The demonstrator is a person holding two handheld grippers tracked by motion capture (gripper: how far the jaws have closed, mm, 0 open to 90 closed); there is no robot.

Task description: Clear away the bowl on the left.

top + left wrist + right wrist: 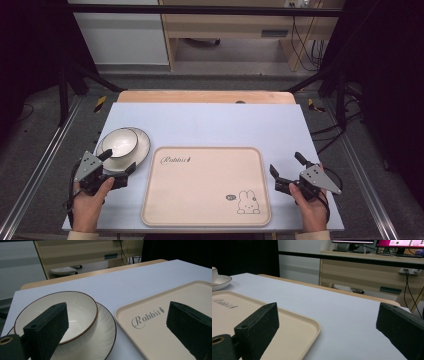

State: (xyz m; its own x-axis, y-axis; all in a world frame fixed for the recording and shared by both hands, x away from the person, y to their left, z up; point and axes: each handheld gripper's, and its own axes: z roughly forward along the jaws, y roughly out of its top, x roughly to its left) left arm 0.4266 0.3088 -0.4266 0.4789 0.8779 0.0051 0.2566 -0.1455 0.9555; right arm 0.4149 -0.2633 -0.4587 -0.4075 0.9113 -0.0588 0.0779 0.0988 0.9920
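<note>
Nearest the person, two hands enter from the lower edge of the high view, each holding a two-jaw gripper above the light blue table (210,125). The left gripper (120,162) sits at the near left, its jaws spread wide and holding nothing; one jaw reaches toward the near rim of the bowl (120,142), the other lies just off the left edge of the tray (200,200). In the left gripper view the same jaws frame the bowl (75,307) on one side and the tray (155,330) on the other, without touching either. The right gripper (286,166) is held at the near right, just beside the right edge of the tray, its jaws likewise wide apart and empty; in the right gripper view one jaw stands over the tray's corner (307,327) and the other over bare table (349,312). Between the two grippers lies the beige tray, flat on the table, bearing the word "Rabbit" at its far left and a small rabbit drawing (247,202) at its near right. Farther left, just beside the tray's far left corner, the cream bowl with a dark rim stands upright on a plate (142,150) of the same colour. Beyond the table's wooden far edge, a wooden desk (250,25) and cables stand on the floor.
</note>
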